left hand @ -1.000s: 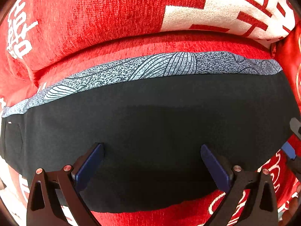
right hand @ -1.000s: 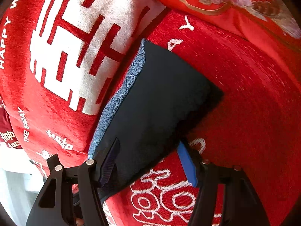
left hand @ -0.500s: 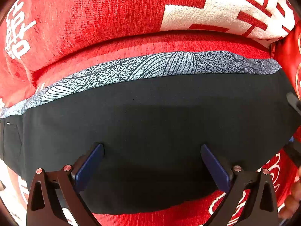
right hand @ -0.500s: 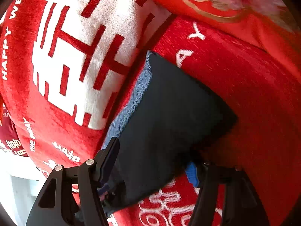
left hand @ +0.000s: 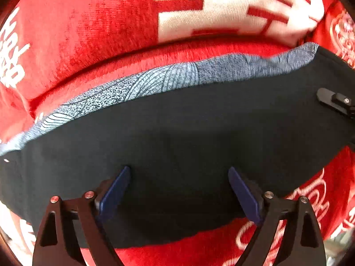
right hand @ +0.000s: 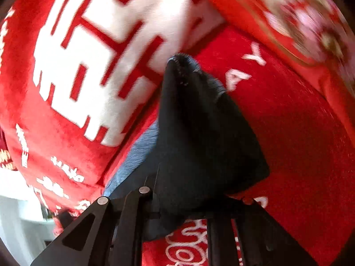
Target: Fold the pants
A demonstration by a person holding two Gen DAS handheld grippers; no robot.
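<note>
A red sofa cover [left hand: 93, 44] with white characters and letters is filling both views; a big white character panel [right hand: 106, 51] is sitting on the back cushion. The pants [left hand: 177, 137], dark and already folded into a long strip, are lying on the seat along the foot of the back cushion. A blue-grey patterned band [left hand: 155, 82] is showing along their far edge.

The left gripper [left hand: 178, 188] is hovering over the near part of the pants with its blue pads [left hand: 114, 190] spread wide, pinching nothing. The right gripper [right hand: 184, 201] is pressing together on one end of the pants and is holding this end raised in a dark peak [right hand: 190, 115]. In the left view its black finger [left hand: 335, 100] is lying on the cloth at the right end.
</note>
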